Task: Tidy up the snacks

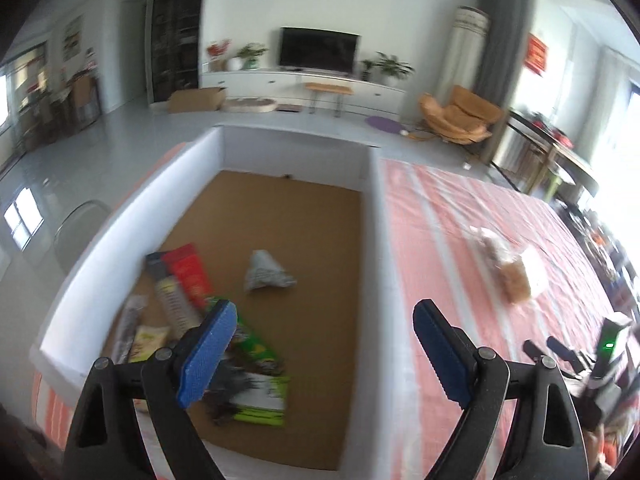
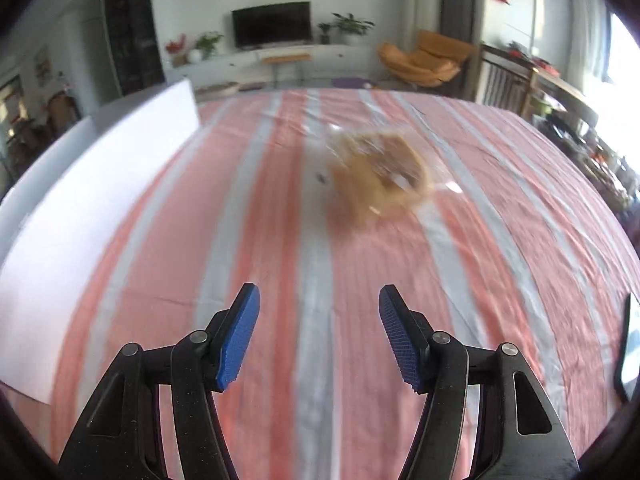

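My left gripper (image 1: pixel 324 308) stands open above a white-walled box (image 1: pixel 376 208) with a brown floor, nothing between its blue pads. Inside the box lie a red packet (image 1: pixel 190 272), a green packet (image 1: pixel 260 384), a crumpled grey packet (image 1: pixel 266 272) and a yellowish one (image 1: pixel 148 340). A clear bag of brown snack (image 1: pixel 516 276) lies on the striped cloth to the right of the box. My right gripper (image 2: pixel 319 290) is open and empty over the cloth, well short of that bag (image 2: pixel 384 172), which is blurred. The right gripper (image 1: pixel 545 346) also shows at the lower right of the left wrist view.
A pink and grey striped cloth (image 2: pixel 280 240) covers the table. The box's white wall (image 2: pixel 100 184) runs along the left of the right wrist view. A dark flat object (image 2: pixel 630 344) sits at the right edge. A clear chair (image 1: pixel 76 232) stands left of the table.
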A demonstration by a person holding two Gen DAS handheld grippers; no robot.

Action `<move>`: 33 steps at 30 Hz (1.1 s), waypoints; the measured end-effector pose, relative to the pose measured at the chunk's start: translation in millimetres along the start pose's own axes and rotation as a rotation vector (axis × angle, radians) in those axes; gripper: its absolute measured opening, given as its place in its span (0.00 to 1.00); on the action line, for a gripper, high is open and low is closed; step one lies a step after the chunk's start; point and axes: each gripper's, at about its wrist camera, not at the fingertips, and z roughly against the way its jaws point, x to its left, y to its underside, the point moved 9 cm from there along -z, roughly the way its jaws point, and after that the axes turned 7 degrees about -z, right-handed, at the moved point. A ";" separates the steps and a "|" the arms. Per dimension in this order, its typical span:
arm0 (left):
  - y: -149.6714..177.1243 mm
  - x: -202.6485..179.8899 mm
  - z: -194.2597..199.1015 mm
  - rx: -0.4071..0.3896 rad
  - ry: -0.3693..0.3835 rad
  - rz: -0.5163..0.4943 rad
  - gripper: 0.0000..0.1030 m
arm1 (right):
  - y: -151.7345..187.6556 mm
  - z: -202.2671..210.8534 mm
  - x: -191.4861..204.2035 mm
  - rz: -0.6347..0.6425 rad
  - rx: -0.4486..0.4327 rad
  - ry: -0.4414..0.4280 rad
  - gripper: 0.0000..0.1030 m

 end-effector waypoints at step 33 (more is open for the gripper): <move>-46.6 -391.0 -159.6 0.157 0.319 -0.923 0.91 | -2.5 -28.2 -57.7 -0.183 0.024 0.046 0.74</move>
